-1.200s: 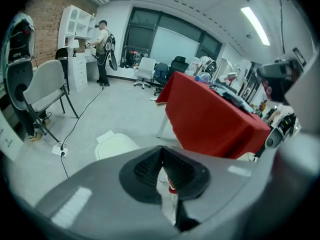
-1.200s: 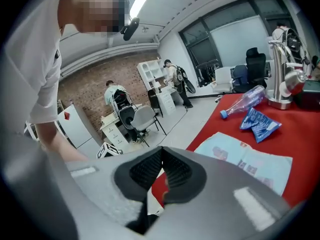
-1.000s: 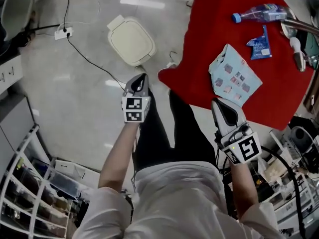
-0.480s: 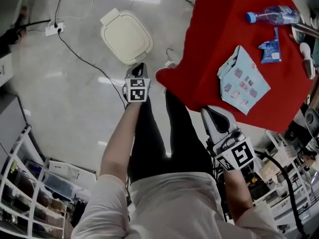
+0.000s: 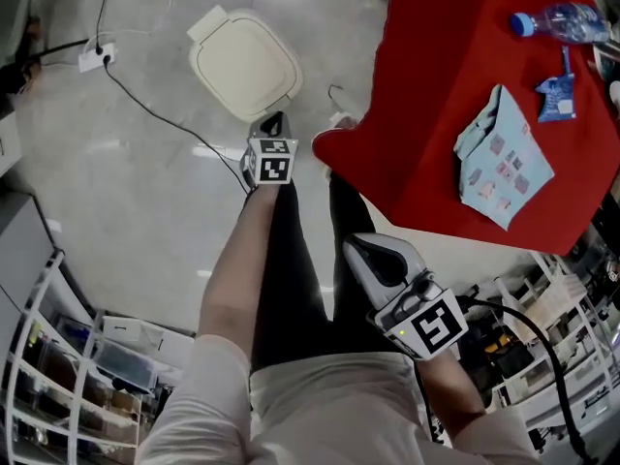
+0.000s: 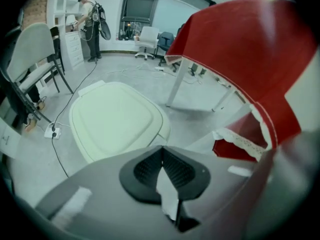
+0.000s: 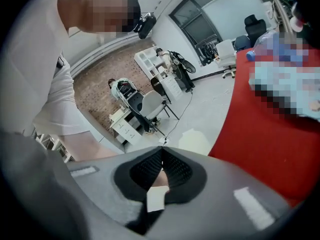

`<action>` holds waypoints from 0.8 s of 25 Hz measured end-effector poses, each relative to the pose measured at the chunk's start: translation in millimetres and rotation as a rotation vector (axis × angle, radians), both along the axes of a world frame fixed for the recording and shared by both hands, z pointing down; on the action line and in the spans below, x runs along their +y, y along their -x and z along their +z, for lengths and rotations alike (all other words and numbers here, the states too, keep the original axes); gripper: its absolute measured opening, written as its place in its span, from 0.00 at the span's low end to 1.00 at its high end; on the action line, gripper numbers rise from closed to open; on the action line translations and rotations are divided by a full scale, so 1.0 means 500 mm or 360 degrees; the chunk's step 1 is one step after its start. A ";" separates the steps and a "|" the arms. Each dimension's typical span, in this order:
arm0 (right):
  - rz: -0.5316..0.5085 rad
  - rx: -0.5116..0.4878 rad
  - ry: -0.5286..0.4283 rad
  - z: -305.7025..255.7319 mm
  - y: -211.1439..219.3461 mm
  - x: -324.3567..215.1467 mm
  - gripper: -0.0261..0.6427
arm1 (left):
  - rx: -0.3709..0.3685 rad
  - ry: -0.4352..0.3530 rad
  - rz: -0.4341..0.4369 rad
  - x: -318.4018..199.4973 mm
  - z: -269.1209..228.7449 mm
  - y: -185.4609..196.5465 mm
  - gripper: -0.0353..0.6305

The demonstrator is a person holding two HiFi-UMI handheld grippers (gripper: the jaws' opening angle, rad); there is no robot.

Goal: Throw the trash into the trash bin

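Note:
The cream trash bin [image 5: 242, 61] stands on the floor with its lid closed; it also fills the left gripper view [image 6: 117, 119]. My left gripper [image 5: 274, 120] hangs just in front of the bin's near edge, jaws shut and empty [image 6: 161, 150]. My right gripper [image 5: 354, 245] is pulled back near my legs, off the table, jaws shut with nothing in them [image 7: 161, 153]. On the red tablecloth [image 5: 436, 85] lie a patterned paper packet [image 5: 504, 158], a small blue wrapper [image 5: 559, 95] and a plastic bottle [image 5: 562, 17].
A power strip with a black cable [image 5: 92, 58] lies on the floor left of the bin. White wire shelving [image 5: 58, 376] stands at lower left, and cluttered racks with cables [image 5: 552, 356] at lower right. A person stands far off by shelves [image 6: 90, 16].
My left gripper has sunk toward the bin's near edge. My right gripper has drawn back from the table's edge toward my legs. The table's things have slid right in view.

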State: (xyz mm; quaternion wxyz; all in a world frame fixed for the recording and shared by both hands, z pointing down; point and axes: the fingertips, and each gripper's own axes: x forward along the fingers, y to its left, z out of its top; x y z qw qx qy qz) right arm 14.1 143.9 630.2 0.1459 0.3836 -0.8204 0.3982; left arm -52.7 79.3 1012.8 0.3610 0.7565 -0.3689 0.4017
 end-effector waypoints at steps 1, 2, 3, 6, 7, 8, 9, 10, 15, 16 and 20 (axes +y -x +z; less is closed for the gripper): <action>0.0001 -0.0009 0.0021 0.007 0.010 0.006 0.04 | -0.0004 0.0009 -0.0003 -0.001 0.008 0.000 0.06; 0.0005 -0.0016 0.0039 0.015 0.018 0.011 0.04 | -0.0011 0.0019 -0.0010 -0.002 0.017 0.001 0.06; 0.0012 -0.0017 0.0046 0.023 0.022 0.015 0.04 | -0.0020 0.0026 -0.0019 -0.003 0.026 0.001 0.06; 0.0050 0.0009 0.0033 0.050 0.021 0.020 0.04 | -0.0043 0.0047 -0.0041 0.000 0.049 0.002 0.06; 0.0066 0.0021 0.0029 0.060 0.018 0.020 0.04 | -0.0045 0.0049 -0.0051 0.002 0.054 0.002 0.06; 0.0079 0.0032 0.0028 0.070 0.014 0.021 0.04 | -0.0043 0.0046 -0.0061 0.003 0.058 0.003 0.06; 0.0089 0.0042 0.0031 0.080 0.012 0.021 0.04 | -0.0040 0.0043 -0.0072 0.004 0.062 0.004 0.06; 0.0095 0.0050 0.0037 0.089 0.010 0.023 0.04 | -0.0037 0.0043 -0.0083 0.005 0.065 0.005 0.06; 0.0097 0.0073 0.0073 0.128 0.007 0.034 0.04 | -0.0014 0.0067 -0.0078 0.010 0.073 0.003 0.06; 0.0096 0.0076 0.0078 0.135 0.007 0.035 0.04 | -0.0019 0.0065 -0.0068 0.009 0.073 0.003 0.06; 0.0090 0.0077 0.0083 0.143 0.009 0.032 0.04 | -0.0025 0.0063 -0.0067 0.007 0.072 0.002 0.06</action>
